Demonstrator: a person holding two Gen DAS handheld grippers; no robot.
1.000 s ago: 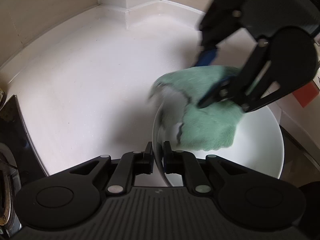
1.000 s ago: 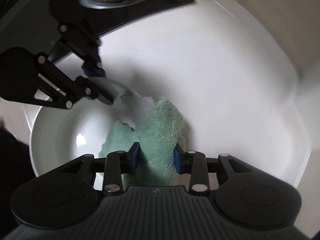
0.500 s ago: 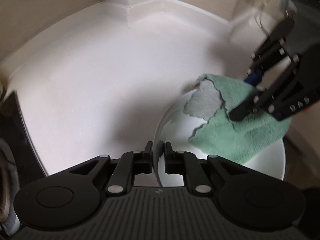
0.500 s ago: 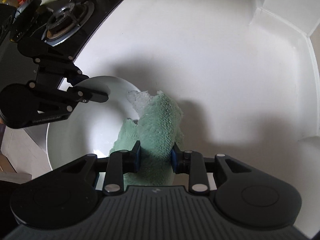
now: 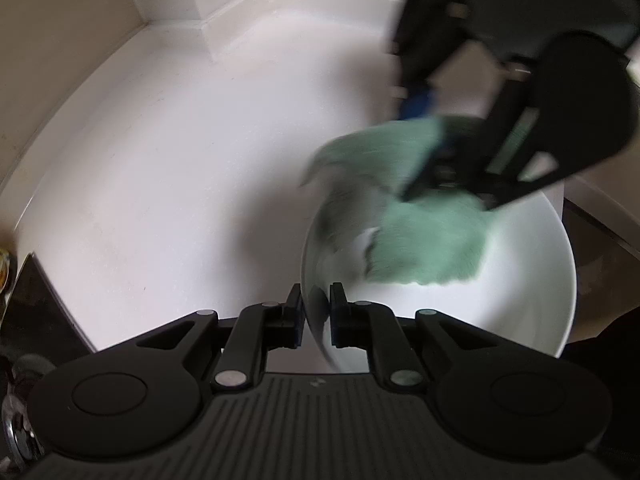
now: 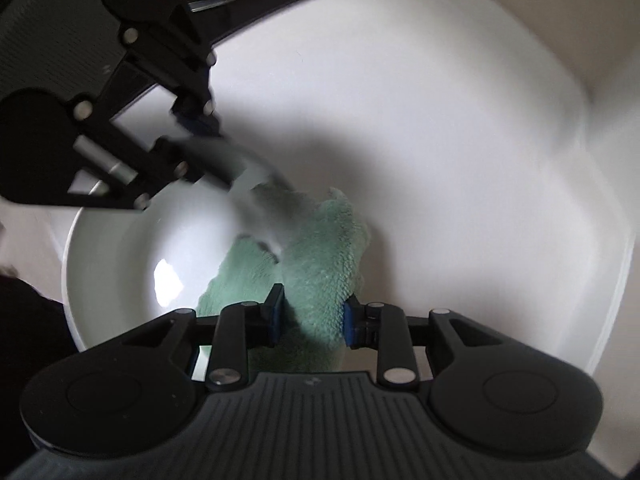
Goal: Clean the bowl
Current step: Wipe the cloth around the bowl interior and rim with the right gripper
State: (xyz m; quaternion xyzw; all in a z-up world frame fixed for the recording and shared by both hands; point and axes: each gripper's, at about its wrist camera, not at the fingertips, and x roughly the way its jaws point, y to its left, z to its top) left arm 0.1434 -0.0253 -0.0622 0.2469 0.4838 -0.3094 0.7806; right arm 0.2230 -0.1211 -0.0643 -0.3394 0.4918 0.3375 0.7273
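**Wiping the bowl, grip on a thin rim**

The white bowl (image 5: 500, 312) stands directly ahead of the left gripper (image 5: 316, 320), whose fingers are pressed together on its near rim. The right gripper (image 6: 310, 318) is clamped on a green cloth (image 6: 320, 264) lying over the far rim. A strong push of the cloth could make the rim slip out, because the hold is narrow.

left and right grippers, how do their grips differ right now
The left gripper is shut on the thin rim of the white bowl, jaws almost together; the right gripper is shut on the bulky green cloth, jaws held wider apart. The left steadies the bowl's edge, while the right presses the cloth inside it. Both are black, two-fingered and clamped.
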